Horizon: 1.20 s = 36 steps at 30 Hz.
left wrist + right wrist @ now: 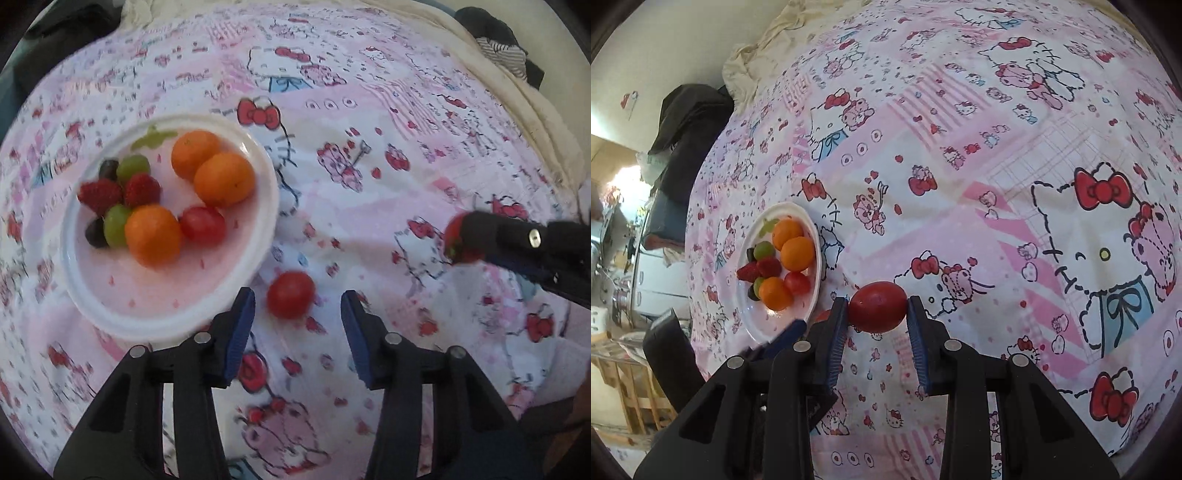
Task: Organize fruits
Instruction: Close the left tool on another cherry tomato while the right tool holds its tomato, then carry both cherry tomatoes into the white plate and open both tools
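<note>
A bed sheet [960, 192] with a cartoon cat print carries a white plate [258, 229] of oranges, grapes, berries and one tomato. The right tongs [877, 314] pinch a red tomato [878, 311] above the sheet; the left tongs [297, 314] stand partly open around a loose tomato [290, 294], pads apart from it, just beside the plate.

Home bedroom — cartoon-print bedsheet [960, 184], dark clothes [690, 110], cream blanket [535, 110]

Oranges [192, 157]: we count three, all on the plate [170, 325].
Green grapes [133, 167]: two.
Dark grapes [95, 232]: two.
Red berries [142, 190]: two.
Tomatoes [290, 294]: three.
Plates: one.
</note>
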Motion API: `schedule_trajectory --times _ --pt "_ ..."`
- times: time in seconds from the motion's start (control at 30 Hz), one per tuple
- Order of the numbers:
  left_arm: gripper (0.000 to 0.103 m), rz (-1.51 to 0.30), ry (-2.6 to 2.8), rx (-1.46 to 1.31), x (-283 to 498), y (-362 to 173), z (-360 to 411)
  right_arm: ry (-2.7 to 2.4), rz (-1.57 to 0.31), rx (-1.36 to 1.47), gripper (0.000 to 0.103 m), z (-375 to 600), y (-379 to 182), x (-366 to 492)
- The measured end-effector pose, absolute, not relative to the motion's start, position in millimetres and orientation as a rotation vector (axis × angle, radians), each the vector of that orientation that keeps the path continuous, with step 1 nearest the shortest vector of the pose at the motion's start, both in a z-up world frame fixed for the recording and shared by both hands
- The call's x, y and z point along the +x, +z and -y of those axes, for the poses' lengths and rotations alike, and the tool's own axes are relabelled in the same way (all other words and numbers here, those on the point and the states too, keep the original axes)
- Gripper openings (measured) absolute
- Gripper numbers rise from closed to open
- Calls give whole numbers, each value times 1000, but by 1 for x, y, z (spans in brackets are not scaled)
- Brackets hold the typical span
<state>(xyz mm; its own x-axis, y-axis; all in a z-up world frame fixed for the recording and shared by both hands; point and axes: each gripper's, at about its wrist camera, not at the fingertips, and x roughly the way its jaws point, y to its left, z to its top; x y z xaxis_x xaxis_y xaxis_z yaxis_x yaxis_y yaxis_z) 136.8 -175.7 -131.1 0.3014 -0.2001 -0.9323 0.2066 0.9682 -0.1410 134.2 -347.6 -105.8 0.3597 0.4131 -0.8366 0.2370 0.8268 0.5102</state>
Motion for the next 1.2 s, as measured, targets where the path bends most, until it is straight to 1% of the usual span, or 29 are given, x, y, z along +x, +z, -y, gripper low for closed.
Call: schedule_trajectory --times 0.1,0.13,0.17,0.2,0.23,0.33,0.47,0.63,0.93,1.2 --pt "44 -1261 -233 19 133 -140 175 119 -1198 627 34 350 -100 135" --pt "42 -1275 -226 16 136 -145 174 122 -1195 630 34 350 -99 135" --pt "37 -1282 -217 4 140 -150 173 127 -1192 632 34 350 -98 136" --pt "30 -1278 -211 -10 143 -151 171 133 -1191 630 34 349 -97 136" --pt "26 -1260 -214 -24 147 -152 171 134 -1188 631 34 349 -96 137" --pt "24 -1248 -228 -57 151 -150 168 122 -1191 619 34 352 -97 136" --pt "24 -1243 -243 -49 143 -139 161 111 -1196 630 34 356 -100 137" --pt "24 -1197 -232 -45 131 -114 145 137 -1189 598 34 346 -95 137" --pt "24 -1127 -123 -65 116 -75 82 194 -1168 506 34 315 -80 138" --pt "24 -1078 -35 -90 116 -56 29 241 -1140 419 34 281 -68 142"
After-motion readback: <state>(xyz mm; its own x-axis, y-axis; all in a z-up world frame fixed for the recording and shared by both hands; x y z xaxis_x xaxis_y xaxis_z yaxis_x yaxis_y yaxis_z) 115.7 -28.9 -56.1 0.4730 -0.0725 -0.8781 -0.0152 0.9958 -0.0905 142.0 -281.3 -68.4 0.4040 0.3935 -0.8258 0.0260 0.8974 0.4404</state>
